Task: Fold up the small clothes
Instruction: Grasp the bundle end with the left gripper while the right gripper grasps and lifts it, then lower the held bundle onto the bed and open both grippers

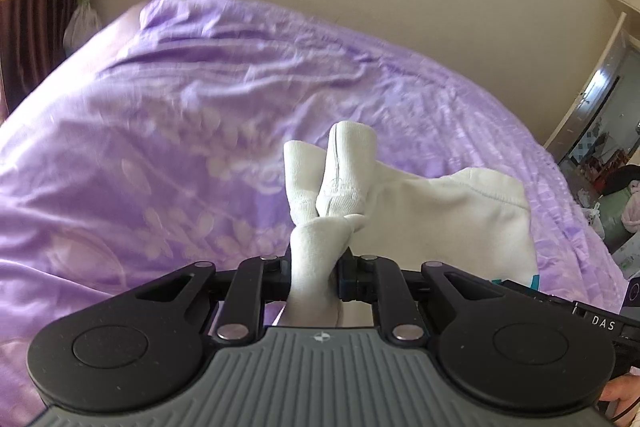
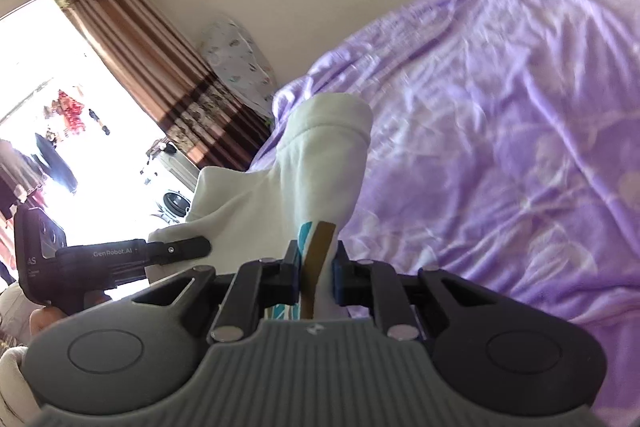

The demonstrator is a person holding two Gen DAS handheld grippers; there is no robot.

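The left claw point(image 1: 316, 269) is closed on a bunched part of a white garment point(image 1: 452, 211), whose cloth is pinched between the two black fingers point(image 1: 348, 275) and runs back under the claw body. Beyond the grip, two cuffed, tube-like ends point(image 1: 332, 179) of the garment stand up side by side, touching each other. The rest of the cloth spreads to the right, held above a purple bedspread point(image 1: 160, 131).

The right claw point(image 2: 318, 273) is closed on another edge of the same garment point(image 2: 288, 179), where a teal print point(image 2: 306, 233) and a tan strip point(image 2: 320, 247) are seen between the fingers. From there the cloth rises to a rounded fold, with the bedspread point(image 2: 500, 127) behind it to the right. In the right view the left claw point(image 2: 180, 249) is seen at the left, touching the garment. A brown curtain point(image 2: 160, 67) and a bright window point(image 2: 52, 99) are seen beyond it.
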